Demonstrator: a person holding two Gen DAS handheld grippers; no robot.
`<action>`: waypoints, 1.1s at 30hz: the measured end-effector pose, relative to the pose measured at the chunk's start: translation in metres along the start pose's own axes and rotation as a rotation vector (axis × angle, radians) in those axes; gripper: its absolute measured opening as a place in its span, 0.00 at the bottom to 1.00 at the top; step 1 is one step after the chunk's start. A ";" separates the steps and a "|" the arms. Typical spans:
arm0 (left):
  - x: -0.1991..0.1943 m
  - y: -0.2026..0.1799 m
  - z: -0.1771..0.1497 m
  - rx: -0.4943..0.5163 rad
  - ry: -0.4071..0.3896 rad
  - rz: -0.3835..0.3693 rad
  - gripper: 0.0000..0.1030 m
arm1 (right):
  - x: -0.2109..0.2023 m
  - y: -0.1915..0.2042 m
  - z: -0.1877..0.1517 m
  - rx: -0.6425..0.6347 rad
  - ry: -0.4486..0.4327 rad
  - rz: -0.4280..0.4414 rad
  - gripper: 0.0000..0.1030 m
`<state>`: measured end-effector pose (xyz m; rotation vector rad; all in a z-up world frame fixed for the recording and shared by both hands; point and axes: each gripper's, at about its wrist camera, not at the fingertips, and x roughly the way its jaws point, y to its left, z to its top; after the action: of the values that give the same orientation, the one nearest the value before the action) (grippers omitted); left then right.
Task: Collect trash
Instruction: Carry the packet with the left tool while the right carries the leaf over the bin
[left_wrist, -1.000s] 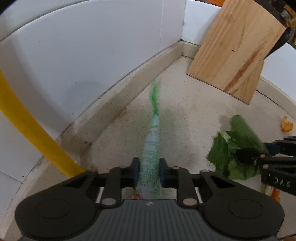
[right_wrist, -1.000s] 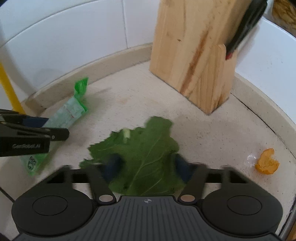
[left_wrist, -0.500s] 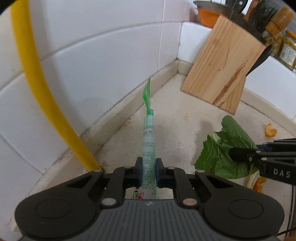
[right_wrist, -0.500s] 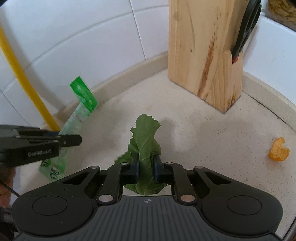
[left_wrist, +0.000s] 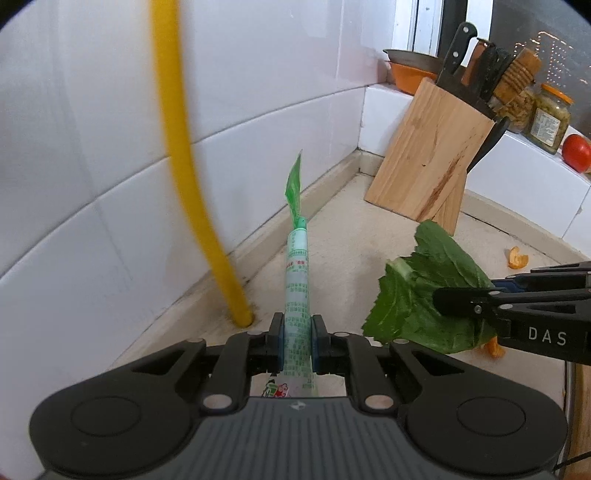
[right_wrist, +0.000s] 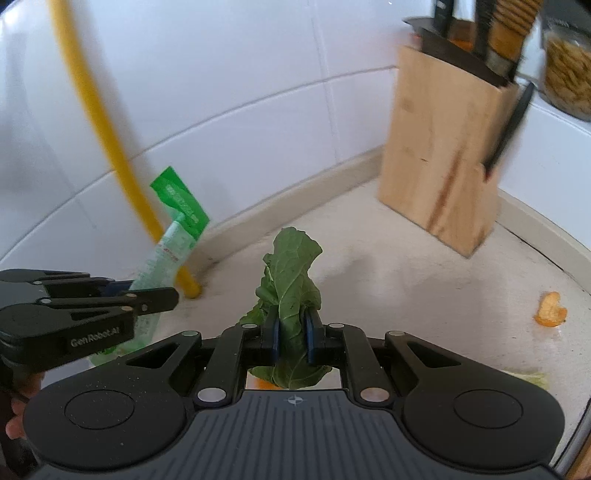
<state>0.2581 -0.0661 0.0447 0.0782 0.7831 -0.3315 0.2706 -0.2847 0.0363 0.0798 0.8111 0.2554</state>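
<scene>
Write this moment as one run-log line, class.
left gripper: shut on green wrapper | right gripper: shut on green leaf | left on counter: orange peel

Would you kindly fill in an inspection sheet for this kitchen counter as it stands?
Surface: speckled beige countertop, some stains near the wall.
Job's things: green wrapper in the left claw; leafy green in the right claw; orange peel lying loose on the counter.
Clutter: wooden knife block with knives, standing in the corner.
Grippers: both claws shut on their items, lifted clear of the counter.
Cables: yellow hose running down the wall to the counter.
Surroundings: white tiled wall; jars, tomato, orange bowl on the ledge.
</scene>
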 end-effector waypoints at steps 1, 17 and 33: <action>-0.005 0.003 -0.004 -0.003 -0.002 0.005 0.09 | -0.001 0.006 -0.001 -0.004 0.000 0.007 0.17; -0.074 0.065 -0.063 -0.080 -0.019 0.116 0.09 | -0.020 0.113 -0.031 -0.105 0.020 0.136 0.17; -0.112 0.119 -0.151 -0.226 0.045 0.213 0.09 | -0.012 0.203 -0.084 -0.223 0.128 0.260 0.17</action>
<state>0.1200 0.1050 0.0106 -0.0433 0.8445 -0.0380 0.1619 -0.0935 0.0212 -0.0415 0.8950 0.5993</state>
